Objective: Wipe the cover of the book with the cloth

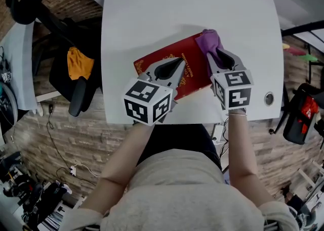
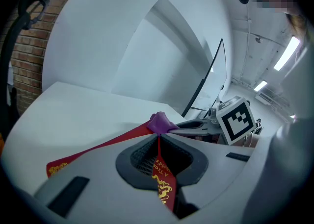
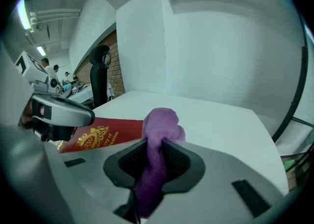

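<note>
Head view: a red book (image 1: 195,62) with gold print lies flat and skewed on the white counter (image 1: 152,17), close to the near edge and about midway along it. The left gripper (image 1: 178,64) rests over the book's near left part. In the left gripper view its jaws are drawn together with the tips meeting. They grip nothing, and a thin strip of the cover (image 2: 164,184) shows through the slit between the pads. The right gripper (image 1: 215,53) reaches to the book's far right corner and pinches a purple cloth (image 1: 209,40). In the right gripper view the cloth (image 3: 159,130) is squeezed between the dark pads and bunches out past the tips, with the red cover (image 3: 105,135) just to its left. The cloth sits on that corner of the book. A black office chair (image 1: 66,73) stands off the counter's left edge.
</note>
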The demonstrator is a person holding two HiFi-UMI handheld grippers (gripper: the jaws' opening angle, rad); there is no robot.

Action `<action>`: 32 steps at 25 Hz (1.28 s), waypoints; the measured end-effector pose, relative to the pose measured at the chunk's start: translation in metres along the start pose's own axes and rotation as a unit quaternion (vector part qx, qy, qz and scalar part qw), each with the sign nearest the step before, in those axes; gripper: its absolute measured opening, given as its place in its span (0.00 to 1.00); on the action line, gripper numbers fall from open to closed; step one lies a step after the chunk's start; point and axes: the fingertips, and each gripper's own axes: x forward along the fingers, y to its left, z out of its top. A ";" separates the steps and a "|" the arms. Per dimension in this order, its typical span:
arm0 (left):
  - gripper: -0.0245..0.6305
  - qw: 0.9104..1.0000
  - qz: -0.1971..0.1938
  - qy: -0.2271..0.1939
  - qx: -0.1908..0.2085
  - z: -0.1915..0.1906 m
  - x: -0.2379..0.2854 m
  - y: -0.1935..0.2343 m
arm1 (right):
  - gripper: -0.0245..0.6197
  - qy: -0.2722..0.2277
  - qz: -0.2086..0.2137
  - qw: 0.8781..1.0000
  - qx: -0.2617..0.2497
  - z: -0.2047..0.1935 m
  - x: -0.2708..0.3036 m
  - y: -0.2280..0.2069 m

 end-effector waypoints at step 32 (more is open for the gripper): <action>0.08 0.998 -0.053 -0.030 0.015 0.017 -0.025 -0.009 | 0.17 -0.102 -0.016 0.990 0.098 0.037 -0.058 0.008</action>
